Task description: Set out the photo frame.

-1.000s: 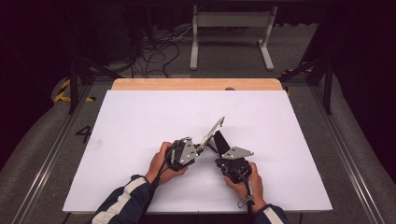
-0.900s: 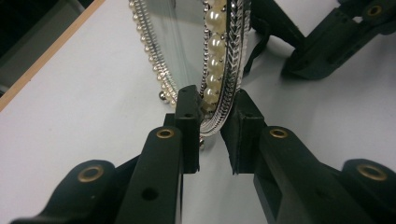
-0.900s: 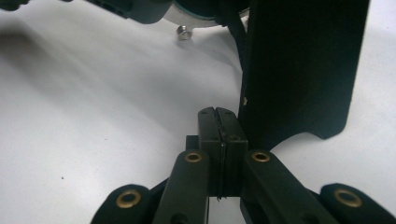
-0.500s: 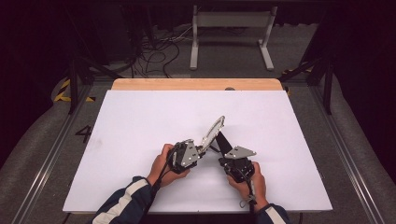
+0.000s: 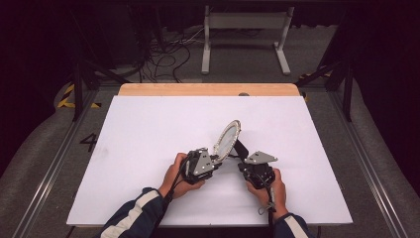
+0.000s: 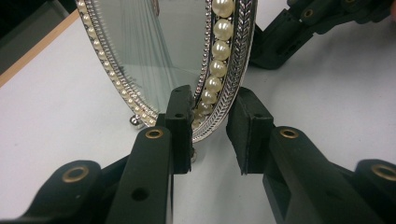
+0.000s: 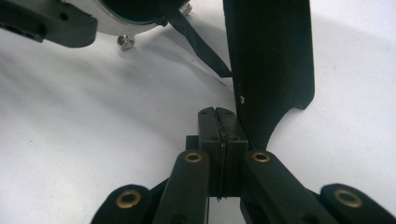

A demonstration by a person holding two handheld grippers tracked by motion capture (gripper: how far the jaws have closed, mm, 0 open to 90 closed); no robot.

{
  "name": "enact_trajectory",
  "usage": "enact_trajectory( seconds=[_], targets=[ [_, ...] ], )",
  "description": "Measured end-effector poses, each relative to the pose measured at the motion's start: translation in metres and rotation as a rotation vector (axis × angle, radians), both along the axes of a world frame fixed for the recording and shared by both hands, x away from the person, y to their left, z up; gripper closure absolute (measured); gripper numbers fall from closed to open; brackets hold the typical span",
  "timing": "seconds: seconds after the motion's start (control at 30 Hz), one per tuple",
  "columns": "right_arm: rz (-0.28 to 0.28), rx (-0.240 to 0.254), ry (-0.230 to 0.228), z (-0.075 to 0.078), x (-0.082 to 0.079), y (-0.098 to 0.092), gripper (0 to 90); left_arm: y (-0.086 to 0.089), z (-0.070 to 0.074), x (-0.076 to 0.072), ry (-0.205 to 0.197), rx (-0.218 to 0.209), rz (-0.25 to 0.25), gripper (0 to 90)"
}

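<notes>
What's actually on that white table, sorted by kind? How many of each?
Oval silver-framed mirror with a pearl-bead rim and a black back stand: 1
Black two-jaw grippers held in the person's hands: 2, the left gripper and the right gripper
White table sheet under them: 1
Total: 4

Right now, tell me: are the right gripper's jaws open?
No, the right gripper has its two jaws pressed flat together beside the mirror's black stand.

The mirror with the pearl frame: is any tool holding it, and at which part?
The left tool straddles the mirror's lower rim, jaws just opening, not clamped. The right tool is shut beside its black stand, holding nothing.
</notes>
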State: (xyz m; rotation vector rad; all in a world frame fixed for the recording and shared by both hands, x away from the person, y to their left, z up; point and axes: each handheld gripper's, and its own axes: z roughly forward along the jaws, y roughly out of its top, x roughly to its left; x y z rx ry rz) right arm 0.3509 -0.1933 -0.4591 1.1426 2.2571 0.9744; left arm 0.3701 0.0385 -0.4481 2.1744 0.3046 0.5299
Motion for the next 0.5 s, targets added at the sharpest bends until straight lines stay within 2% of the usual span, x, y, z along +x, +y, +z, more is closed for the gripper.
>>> enact_trajectory(
  seconds=[0.1, 0.23, 0.47, 0.5],
  targets=[
    [-0.004, 0.003, -0.003, 0.0, 0.002, -0.002, 90.0, 0.002, 0.0, 0.001, 0.011, -0.011, -0.009, 71.5],
    [-0.011, 0.006, -0.004, -0.001, 0.004, -0.005, 90.0, 0.009, 0.002, 0.002, 0.043, -0.031, -0.013, 67.2],
    [-0.012, 0.024, -0.003, 0.0, 0.003, -0.007, 90.0, 0.027, 0.01, -0.002, 0.066, -0.058, -0.012, 59.5],
    [-0.012, 0.023, -0.005, 0.001, 0.002, -0.008, 90.0, 0.032, 0.011, -0.002, 0.081, -0.07, -0.018, 58.4]
  ],
)
